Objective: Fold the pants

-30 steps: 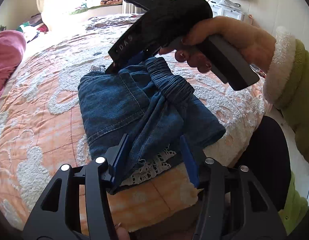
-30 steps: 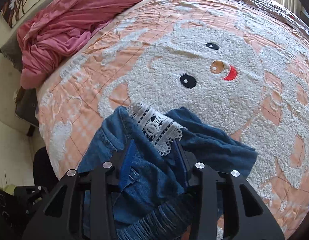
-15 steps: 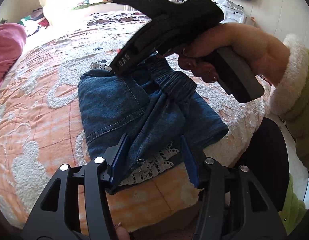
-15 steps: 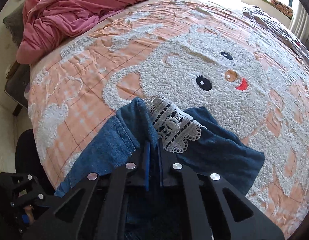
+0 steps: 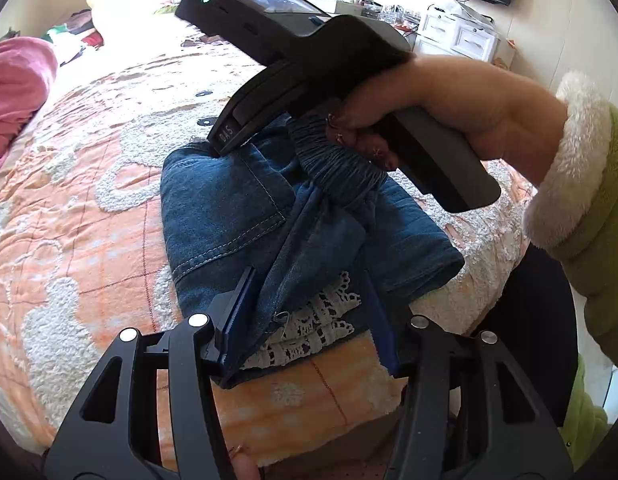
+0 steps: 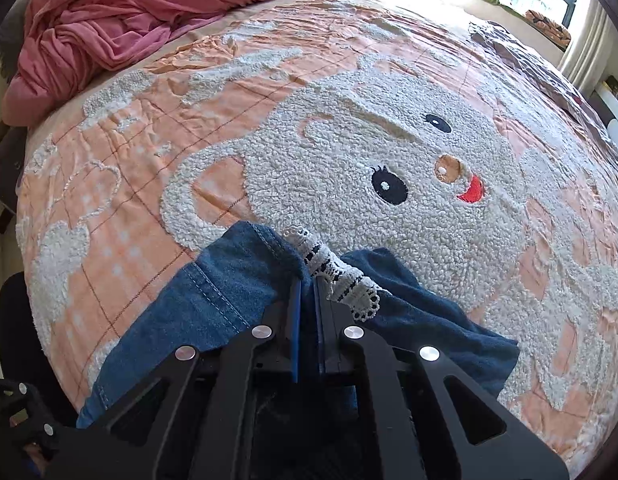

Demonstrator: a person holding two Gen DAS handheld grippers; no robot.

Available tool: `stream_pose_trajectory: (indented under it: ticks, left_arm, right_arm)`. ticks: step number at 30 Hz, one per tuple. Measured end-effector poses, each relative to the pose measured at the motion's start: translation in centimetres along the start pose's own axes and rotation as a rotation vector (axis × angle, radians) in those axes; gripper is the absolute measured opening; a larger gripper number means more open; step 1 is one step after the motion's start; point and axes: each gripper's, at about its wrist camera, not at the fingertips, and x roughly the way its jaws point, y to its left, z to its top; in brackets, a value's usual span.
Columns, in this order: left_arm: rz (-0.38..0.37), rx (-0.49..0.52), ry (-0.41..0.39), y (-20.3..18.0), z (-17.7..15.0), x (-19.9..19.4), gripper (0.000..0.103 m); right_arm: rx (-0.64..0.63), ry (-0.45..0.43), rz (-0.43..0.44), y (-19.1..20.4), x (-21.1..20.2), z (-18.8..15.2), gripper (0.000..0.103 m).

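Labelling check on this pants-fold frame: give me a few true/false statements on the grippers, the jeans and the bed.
1. The right hand-held gripper is shut on the jeans. True.
2. The left hand-held gripper is fully shut. False: its jaws stand apart, with the jeans' lace hem between them.
3. The jeans hang in the air. False: they lie bunched on the bedspread.
4. A pink blanket lies at the far edge of the bed. True.
5. The bedspread is plain white. False: it is peach, with a white fleecy cartoon face.
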Motion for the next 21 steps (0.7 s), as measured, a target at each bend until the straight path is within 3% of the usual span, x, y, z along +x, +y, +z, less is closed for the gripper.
stream_pose_trajectory:
  ticks: [3, 7, 12, 15, 21]
  left_arm:
    - [-0.001, -0.001, 0.003, 0.0, 0.0, 0.0, 0.044]
    - [0.002, 0.003, 0.006, 0.1, -0.1, -0.1, 0.044]
    - [0.010, 0.000, 0.010, -0.3, 0.0, 0.0, 0.044]
    - [0.017, -0.001, 0.012, -0.4, 0.0, 0.0, 0.044]
    - [0.026, -0.004, 0.016, -0.7, 0.0, -0.4, 0.046]
  right_arm:
    - [0.053, -0.030, 0.034, -0.7, -0.9, -0.2, 0.008]
    - [0.110, -0.091, 0.054, -1.6, -3.0, -0.7, 0.020]
    - [0.159, -0.138, 0.067, -2.6, -5.2, -1.4, 0.024]
    - [0.190, -0.164, 0.065, -3.2, -6.6, -2.2, 0.043]
    - [0.236, -0.217, 0.041, -4.1, -9.1, -3.6, 0.054]
